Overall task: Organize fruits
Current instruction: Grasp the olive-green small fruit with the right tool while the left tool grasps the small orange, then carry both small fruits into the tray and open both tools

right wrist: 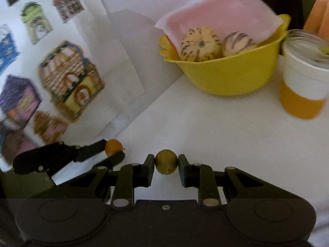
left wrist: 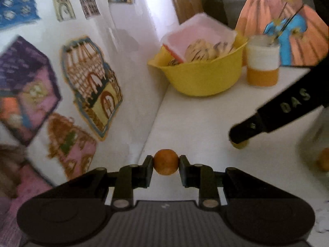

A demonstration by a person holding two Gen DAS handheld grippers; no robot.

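My left gripper (left wrist: 166,162) is shut on a small round orange fruit (left wrist: 166,162), held above the white table. My right gripper (right wrist: 166,162) is shut on a small yellow-green fruit (right wrist: 166,161). In the right wrist view the left gripper (right wrist: 115,151) shows at lower left with its orange fruit (right wrist: 113,147). In the left wrist view the right gripper (left wrist: 239,142) reaches in from the right with a bit of yellow fruit (left wrist: 240,144) under its tip. Ahead stands a yellow bowl (right wrist: 226,76) holding striped pale fruits (right wrist: 198,45) and a pink lid (right wrist: 222,18).
A white and orange jar (right wrist: 302,82) stands right of the bowl (left wrist: 199,76); the same jar (left wrist: 262,63) holds thin stems. A white wall with house stickers (left wrist: 90,82) runs along the left table edge. Another orange fruit (left wrist: 323,158) lies at the far right.
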